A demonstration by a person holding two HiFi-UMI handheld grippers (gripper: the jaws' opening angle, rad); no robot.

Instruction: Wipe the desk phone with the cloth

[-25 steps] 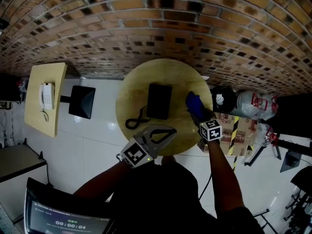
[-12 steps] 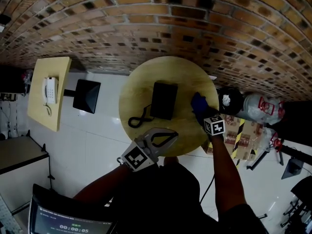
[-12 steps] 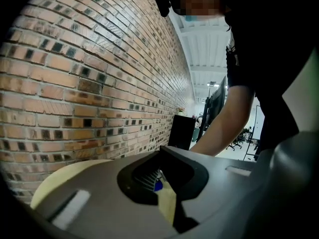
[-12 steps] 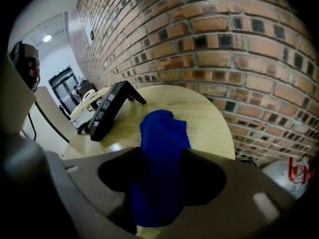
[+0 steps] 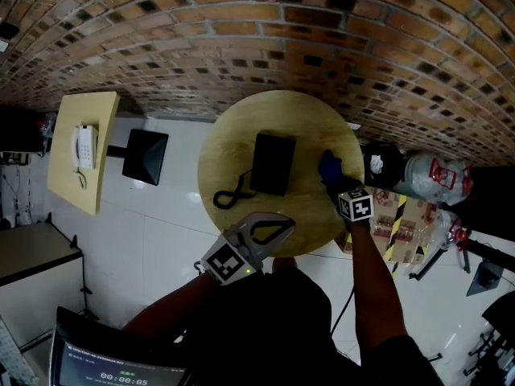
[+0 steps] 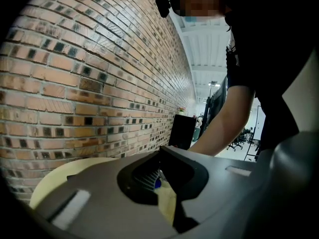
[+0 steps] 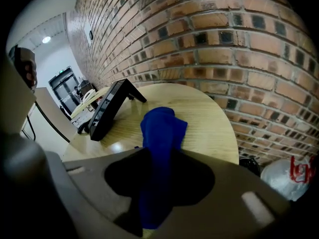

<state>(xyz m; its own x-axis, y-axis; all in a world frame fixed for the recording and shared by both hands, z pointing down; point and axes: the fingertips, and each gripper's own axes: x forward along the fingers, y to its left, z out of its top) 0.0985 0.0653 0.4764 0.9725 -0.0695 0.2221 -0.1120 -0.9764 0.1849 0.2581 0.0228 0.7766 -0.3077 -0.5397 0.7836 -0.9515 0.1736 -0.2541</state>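
One black desk phone [image 5: 272, 164] is seen near the middle of a round wooden table [image 5: 233, 127], with its dark cord [image 5: 229, 195] looped on the tabletop just beside its left edge. Just to the right of the phone, apart from it, a blue cloth [image 5: 329, 167] is held over the table. The cloth is clenched between the jaws of the right gripper [image 5: 333, 182], and its free end is pushed forward past them, toward the brick wall [image 5: 241, 30]. In the right gripper view the phone is shown tilted up on its stand, to the left of the cloth. The left gripper [image 5: 278, 230] is held over the table's near edge, well short of the phone; its jaws are brought together with nothing between them. Well apart, at the far left, a white phone [image 5: 83, 146] is set on a pale side table [image 5: 68, 187].
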